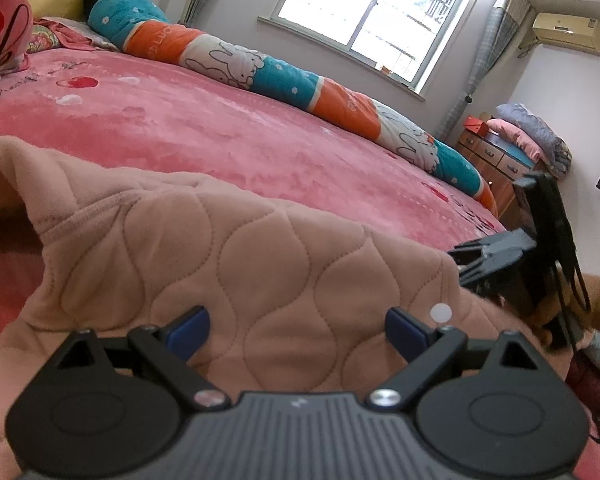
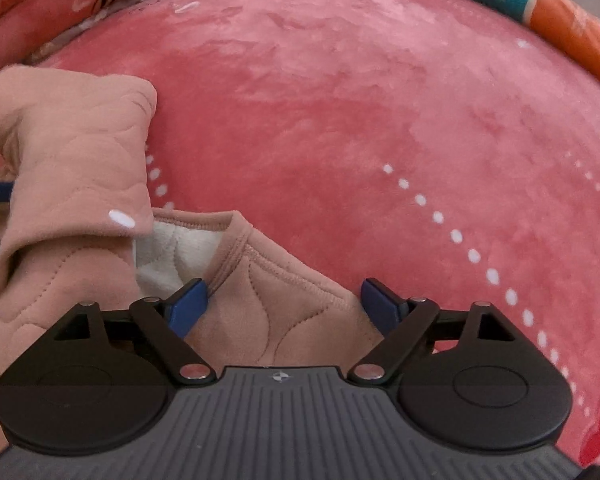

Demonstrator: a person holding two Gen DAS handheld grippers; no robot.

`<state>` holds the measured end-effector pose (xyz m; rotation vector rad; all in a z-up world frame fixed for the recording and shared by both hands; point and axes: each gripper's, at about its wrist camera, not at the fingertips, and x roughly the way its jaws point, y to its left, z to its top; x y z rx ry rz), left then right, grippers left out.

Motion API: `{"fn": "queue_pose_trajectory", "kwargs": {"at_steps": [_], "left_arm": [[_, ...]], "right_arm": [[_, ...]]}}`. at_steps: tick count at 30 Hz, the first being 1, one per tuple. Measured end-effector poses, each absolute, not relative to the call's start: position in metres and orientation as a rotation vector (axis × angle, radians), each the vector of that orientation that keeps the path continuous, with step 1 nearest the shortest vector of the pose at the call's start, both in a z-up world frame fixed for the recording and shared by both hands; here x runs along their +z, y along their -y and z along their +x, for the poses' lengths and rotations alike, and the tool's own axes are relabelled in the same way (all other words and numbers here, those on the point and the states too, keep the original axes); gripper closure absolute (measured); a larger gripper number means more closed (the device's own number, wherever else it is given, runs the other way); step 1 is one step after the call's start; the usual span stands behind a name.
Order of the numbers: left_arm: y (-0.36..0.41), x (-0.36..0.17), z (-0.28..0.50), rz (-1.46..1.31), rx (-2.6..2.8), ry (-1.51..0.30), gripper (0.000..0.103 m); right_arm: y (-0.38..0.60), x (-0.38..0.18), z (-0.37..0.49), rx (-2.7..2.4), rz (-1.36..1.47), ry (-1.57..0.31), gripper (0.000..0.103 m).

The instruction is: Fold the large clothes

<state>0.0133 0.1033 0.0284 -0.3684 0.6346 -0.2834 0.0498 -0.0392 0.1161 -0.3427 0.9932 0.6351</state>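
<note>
Left gripper [image 1: 296, 330] hangs just over the garment [image 1: 236, 248], its blue pads wide apart and holding nothing; quilted pink cloth fills the gap between them. In this left wrist view the garment lies rumpled on the bed [image 1: 228, 120], one ribbed edge lifted into a ridge at the left, so the fold looks barely begun. Beyond it the bed is bare up to a long rolled blanket [image 1: 260, 68] under the window [image 1: 364, 8]. A pink pillow [image 1: 0, 24] sits at the far left and a dresser [image 1: 496, 160] stands past the bed's corner. The other gripper's black frame shows at the garment's right edge.

Right gripper [image 2: 284, 302] is likewise spread wide and empty, straddling a seamed corner of the garment [image 2: 276, 312]. A sleeve [image 2: 76, 152] is doubled over at the left, with white lining [image 2: 172, 252] showing underneath it, so one sleeve seems turned in already. The body has yet to be flattened and folded across. Open bed [image 2: 380, 100] ahead leaves room, and nothing appears to block the way; the blanket [image 2: 540, 4] is well apart.
</note>
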Motion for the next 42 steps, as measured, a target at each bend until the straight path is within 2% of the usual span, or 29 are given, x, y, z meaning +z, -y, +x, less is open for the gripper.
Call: {"fn": "queue_pose_trajectory", "kwargs": {"at_steps": [1,6,10,11,12,15,19,25,27,28,29,32,33,38,40,42], "left_arm": [[-0.104,0.028,0.014,-0.372,-0.284,-0.636,0.008],[-0.106,0.027,0.015,-0.385,-0.284,-0.638,0.008],[-0.107,0.027,0.014,-0.387,-0.283,-0.638,0.008],[-0.107,0.027,0.014,-0.390,-0.283,-0.637,0.008],[-0.108,0.027,0.014,-0.393,-0.284,-0.637,0.008],[-0.109,0.026,0.014,-0.395,-0.285,-0.637,0.008],[-0.110,0.026,0.014,-0.397,-0.287,-0.639,0.008],[-0.117,0.033,0.013,-0.384,-0.254,-0.593,0.008],[-0.128,0.040,0.010,-0.390,-0.208,-0.544,0.008],[-0.136,0.043,0.009,-0.400,-0.178,-0.522,0.008],[-0.144,0.046,0.007,-0.411,-0.144,-0.503,0.008],[-0.166,0.048,0.003,-0.478,-0.088,-0.472,0.010],[-0.172,0.048,0.003,-0.504,-0.064,-0.467,0.012],[-0.193,0.047,-0.005,-0.591,0.076,-0.428,0.010],[-0.201,0.040,0.001,-0.645,0.090,-0.468,0.010],[-0.206,0.030,0.006,-0.710,0.095,-0.515,0.010]], "right_arm": [[0.038,0.116,0.043,0.615,-0.350,-0.982,0.005],[0.026,0.120,0.011,0.499,-0.407,-0.914,0.041],[0.015,0.123,-0.007,0.419,-0.474,-0.832,0.062],[0.016,0.127,-0.014,0.396,-0.502,-0.796,0.076],[0.013,0.129,-0.019,0.353,-0.550,-0.745,0.087],[0.015,0.132,-0.023,0.307,-0.551,-0.691,0.087],[0.017,0.125,-0.014,0.352,-0.539,-0.749,0.084],[0.029,0.128,0.011,0.507,-0.503,-0.837,0.053],[0.034,0.132,0.022,0.554,-0.434,-0.867,0.033],[0.037,0.132,0.026,0.580,-0.419,-0.868,0.029],[0.037,0.131,0.032,0.601,-0.416,-0.876,0.021],[0.034,0.127,0.046,0.644,-0.416,-0.893,0.014],[0.032,0.125,0.050,0.669,-0.412,-0.904,0.005],[0.019,0.104,0.064,0.684,-0.371,-0.942,0.001],[0.017,0.104,0.055,0.678,-0.375,-0.922,0.010],[0.016,0.106,0.046,0.668,-0.370,-0.911,0.027]]}}
